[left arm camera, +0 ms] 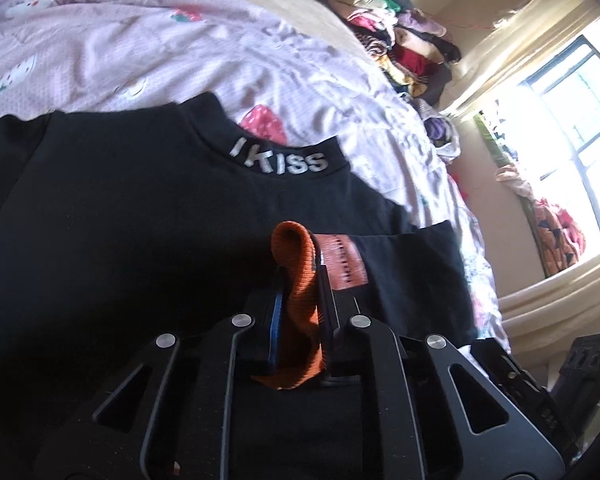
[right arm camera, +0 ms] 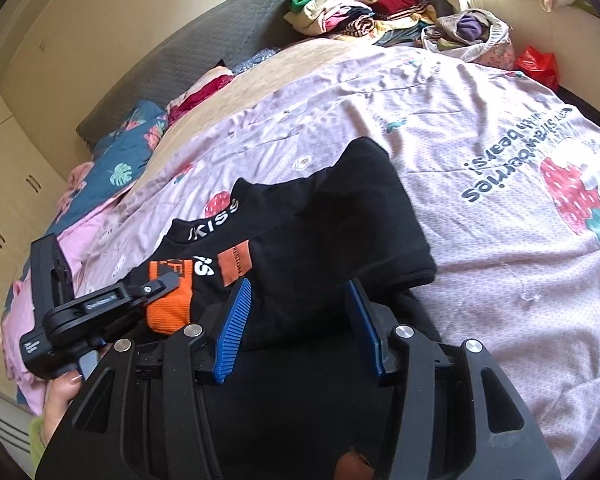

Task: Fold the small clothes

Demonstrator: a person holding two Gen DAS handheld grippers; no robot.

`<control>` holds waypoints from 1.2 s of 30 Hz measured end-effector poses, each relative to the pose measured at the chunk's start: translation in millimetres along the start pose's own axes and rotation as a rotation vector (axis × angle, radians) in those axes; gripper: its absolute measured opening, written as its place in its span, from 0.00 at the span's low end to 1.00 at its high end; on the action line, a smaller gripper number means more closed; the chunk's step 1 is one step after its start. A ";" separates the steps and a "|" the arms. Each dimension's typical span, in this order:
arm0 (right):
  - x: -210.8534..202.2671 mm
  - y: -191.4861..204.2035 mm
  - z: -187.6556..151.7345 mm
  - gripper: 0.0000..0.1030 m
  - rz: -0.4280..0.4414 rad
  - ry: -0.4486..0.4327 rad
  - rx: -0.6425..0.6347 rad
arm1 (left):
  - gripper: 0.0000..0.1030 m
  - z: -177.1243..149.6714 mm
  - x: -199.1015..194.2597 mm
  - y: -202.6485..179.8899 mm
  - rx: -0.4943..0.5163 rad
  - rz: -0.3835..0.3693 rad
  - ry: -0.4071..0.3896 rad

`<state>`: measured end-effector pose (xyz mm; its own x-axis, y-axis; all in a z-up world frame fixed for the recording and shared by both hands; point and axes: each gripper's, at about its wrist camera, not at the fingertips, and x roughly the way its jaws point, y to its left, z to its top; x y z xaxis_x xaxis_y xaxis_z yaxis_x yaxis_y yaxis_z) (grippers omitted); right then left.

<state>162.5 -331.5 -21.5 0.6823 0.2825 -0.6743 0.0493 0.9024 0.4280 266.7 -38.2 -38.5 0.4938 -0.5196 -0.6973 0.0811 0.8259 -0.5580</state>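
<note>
Black top (right arm camera: 332,216) on bed (right arm camera: 480,240), partly folded: left gripper (left arm camera: 298,280) jaws clamp its orange cuff (left arm camera: 300,280); right gripper (right arm camera: 300,312) jaws open, fold unfinished.

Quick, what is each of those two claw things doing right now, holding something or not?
Left gripper: jaws shut on the orange cuff of the black top.
Right gripper: jaws open over the black top, gripping nothing.

The black top (left arm camera: 140,208) runs off the left wrist view's left edge, and its near part is hidden behind the left gripper's (left arm camera: 298,280) frame. In the right wrist view, the right gripper's frame covers its near hem. Text on the orange patch (right arm camera: 235,266) is too small to read. Glare washes out the window (left arm camera: 572,120).
</note>
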 end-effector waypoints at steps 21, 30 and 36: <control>7.7 13.5 8.4 0.47 -0.063 0.013 -0.086 | 0.00 15.7 -93.4 23.7 0.020 -0.004 -0.173; 52.8 30.1 -1.2 0.47 -0.091 0.131 -0.187 | 0.15 3.1 -53.7 52.9 0.026 0.128 -0.059; 77.5 25.8 -8.4 0.52 -0.153 0.210 -0.202 | 0.29 -12.7 -26.8 73.6 0.036 0.237 0.010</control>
<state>210.5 -283.6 -67.8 0.5121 0.1810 -0.8397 -0.0205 0.9799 0.1987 248.5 33.7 -66.6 0.4940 -0.3127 -0.8112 -0.0050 0.9320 -0.3624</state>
